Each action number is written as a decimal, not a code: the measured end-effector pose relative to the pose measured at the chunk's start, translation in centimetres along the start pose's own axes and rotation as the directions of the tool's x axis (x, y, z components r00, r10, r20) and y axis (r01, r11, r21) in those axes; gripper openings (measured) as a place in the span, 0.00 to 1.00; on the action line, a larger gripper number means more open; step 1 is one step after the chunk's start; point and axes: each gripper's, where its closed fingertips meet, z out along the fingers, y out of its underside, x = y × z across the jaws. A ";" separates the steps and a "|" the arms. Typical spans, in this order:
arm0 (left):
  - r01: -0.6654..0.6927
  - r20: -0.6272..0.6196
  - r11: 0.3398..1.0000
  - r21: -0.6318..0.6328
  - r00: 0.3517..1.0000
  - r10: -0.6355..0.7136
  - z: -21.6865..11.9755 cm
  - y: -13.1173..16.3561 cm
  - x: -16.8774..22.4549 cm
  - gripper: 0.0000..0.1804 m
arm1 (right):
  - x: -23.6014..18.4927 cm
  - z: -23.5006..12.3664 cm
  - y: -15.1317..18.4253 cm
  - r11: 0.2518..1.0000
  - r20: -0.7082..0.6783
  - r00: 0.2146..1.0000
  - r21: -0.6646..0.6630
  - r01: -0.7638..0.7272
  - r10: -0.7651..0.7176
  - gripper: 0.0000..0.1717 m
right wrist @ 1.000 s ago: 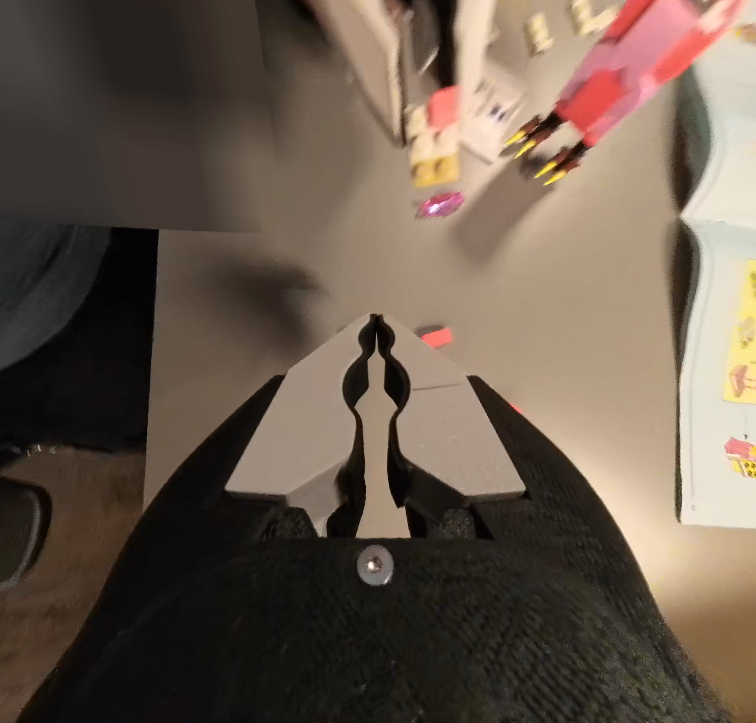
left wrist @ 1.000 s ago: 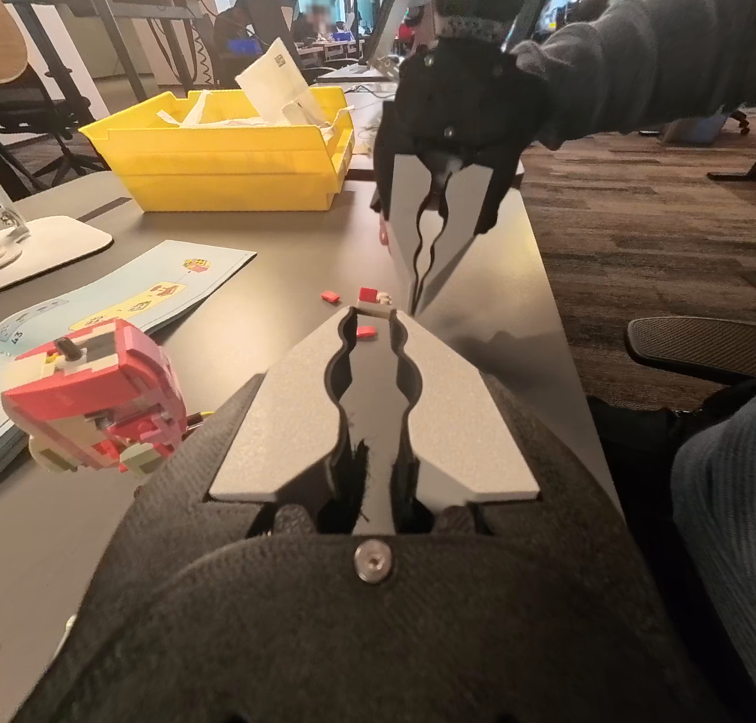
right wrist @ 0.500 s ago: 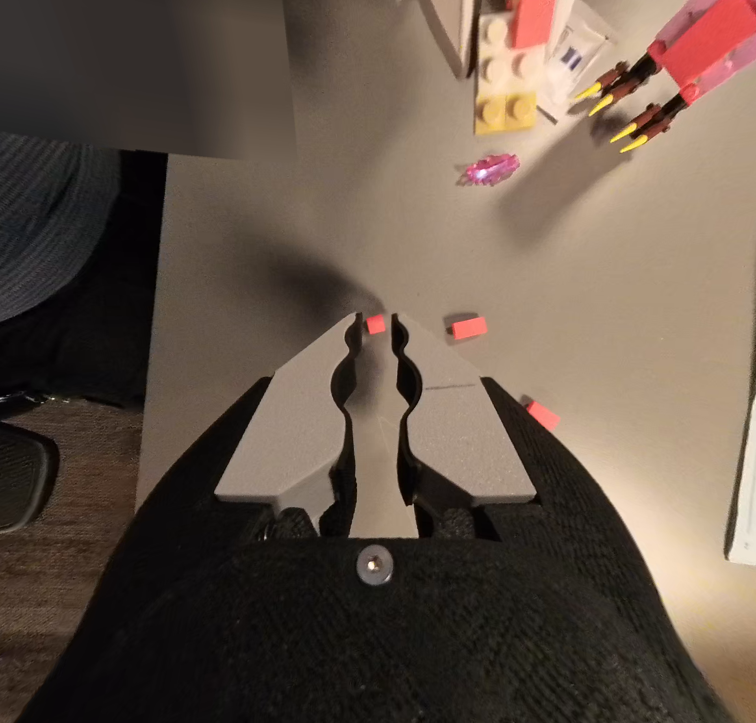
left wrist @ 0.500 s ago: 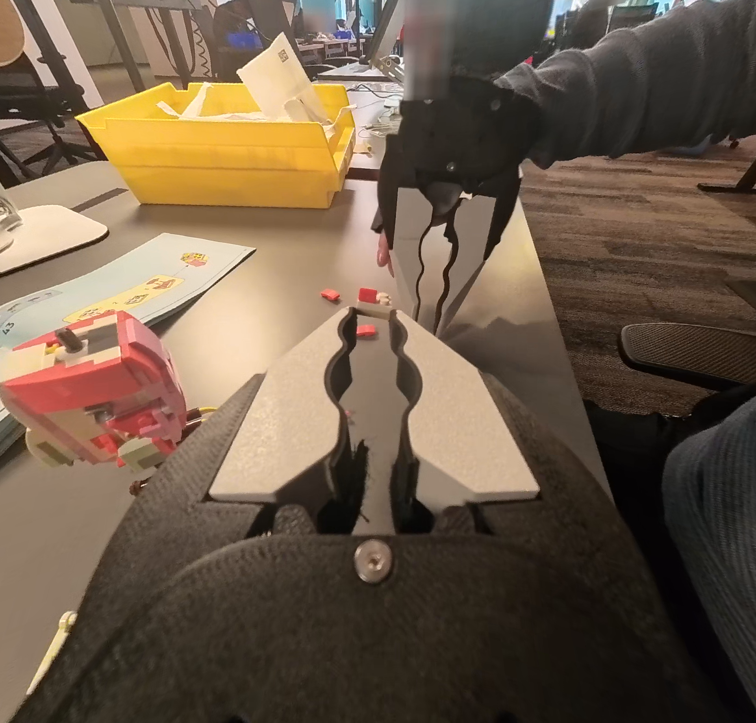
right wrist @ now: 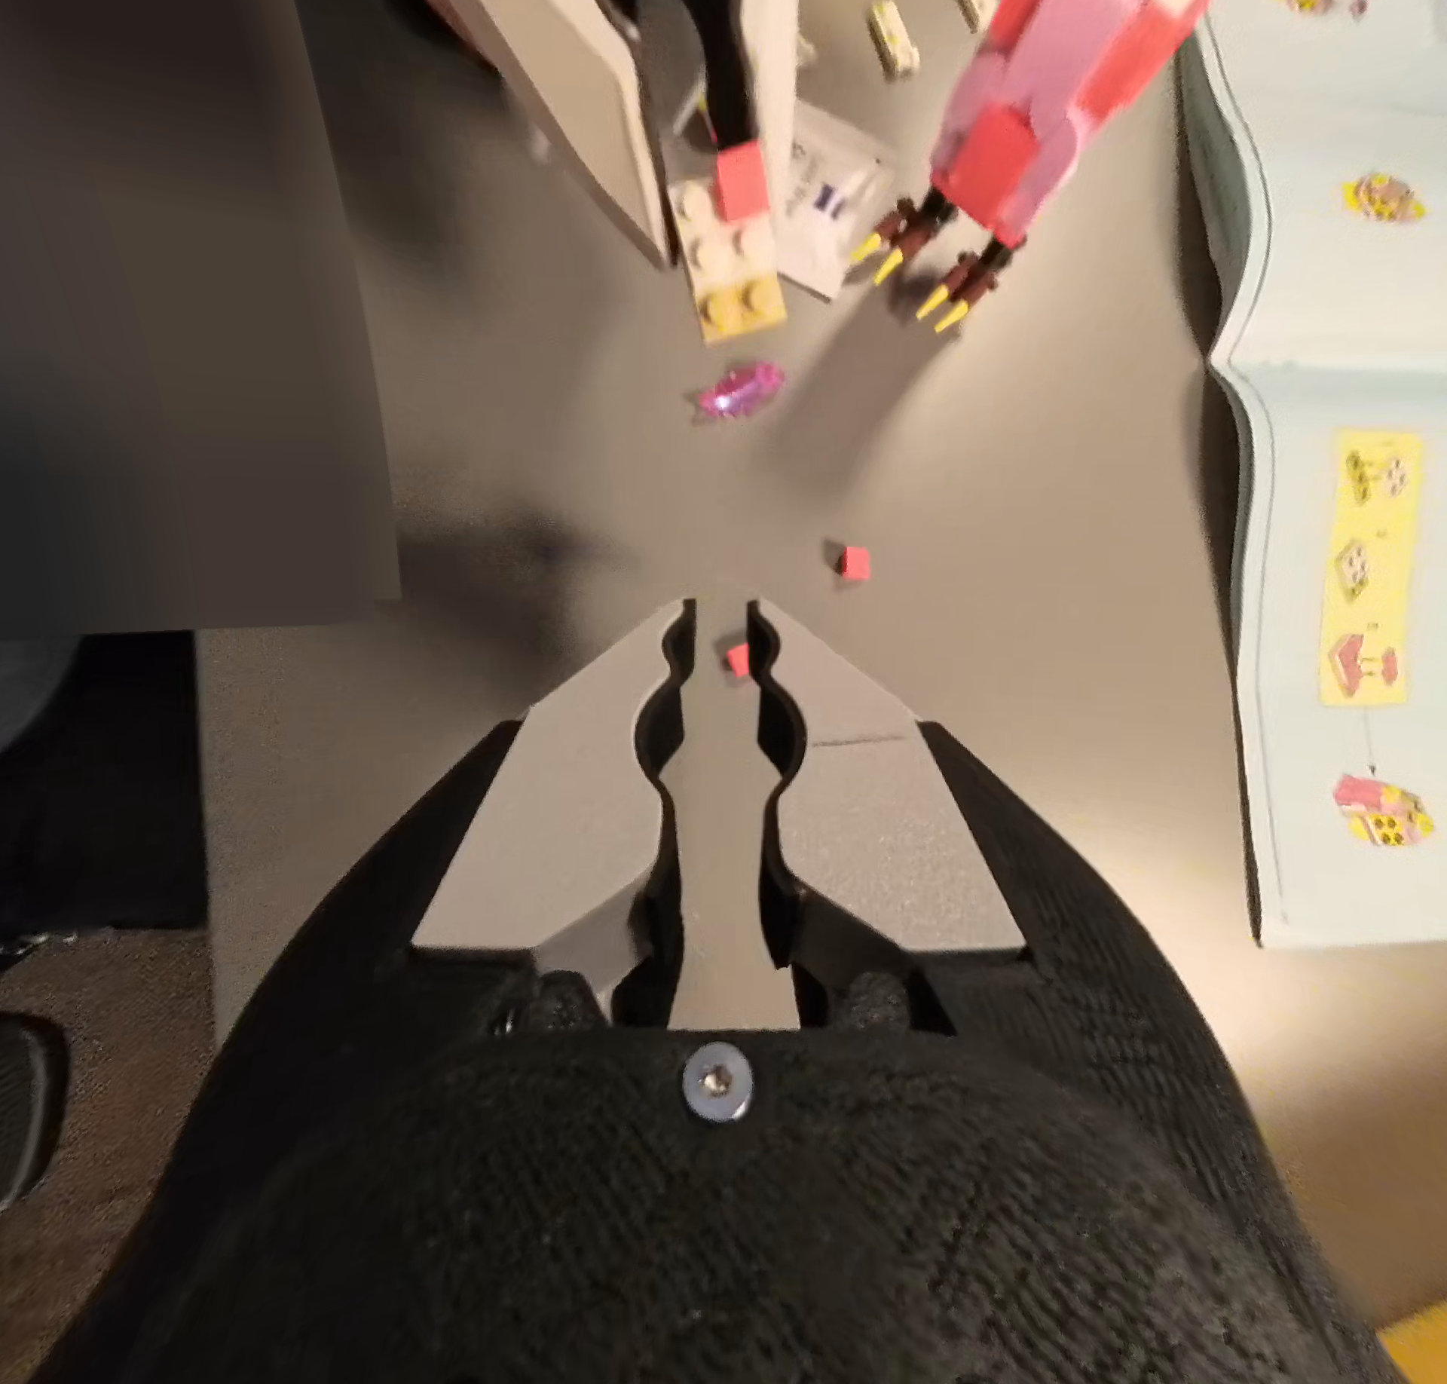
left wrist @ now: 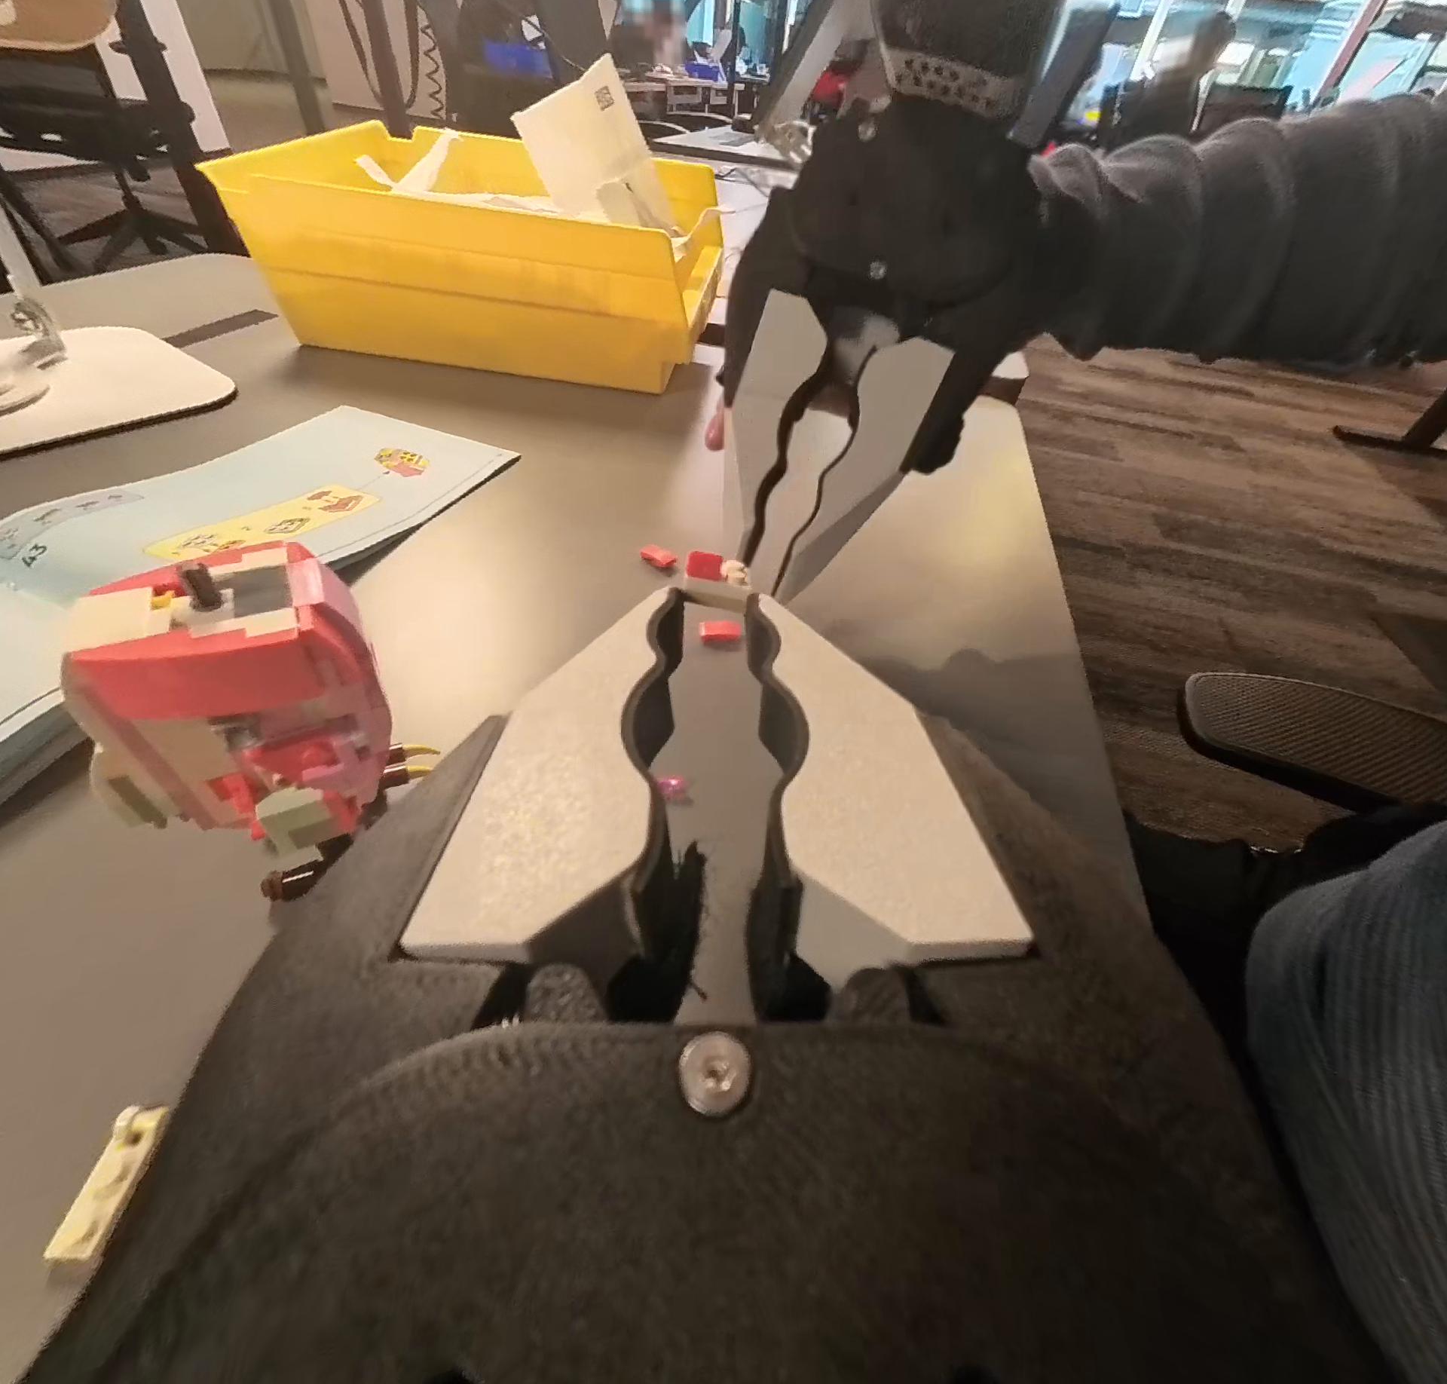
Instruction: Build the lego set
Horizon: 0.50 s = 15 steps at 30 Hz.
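The left gripper [left wrist: 711, 602] is clamping a cream plate [left wrist: 714, 593] topped by a red tile, while the right gripper [right wrist: 720, 604], fingers apart and empty, is straddling a small red piece [right wrist: 737, 656] on the table [right wrist: 1018, 563], so closing squarely looks advisable.

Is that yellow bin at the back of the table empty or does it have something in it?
Not empty: white paper bags or wrappers stick up above the yellow bin's rim.
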 end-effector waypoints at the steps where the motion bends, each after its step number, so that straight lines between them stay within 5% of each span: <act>1: -0.004 0.017 1.000 -0.004 1.000 0.004 0.0 0.1 -0.2 0.08 | 0.4 0.3 0.3 1.000 -0.020 1.000 -0.006 -0.011 0.011 0.08; 10: -0.009 0.122 1.000 -0.012 0.992 0.011 -0.4 0.2 -1.9 0.08 | 3.4 2.5 -0.2 0.988 -0.034 0.989 0.062 -0.143 0.145 0.09; 15: 0.002 0.120 1.000 -0.008 0.993 -0.001 -0.5 0.1 -2.0 0.08 | 3.5 3.1 0.9 0.989 -0.006 0.990 -0.030 -0.144 0.144 0.05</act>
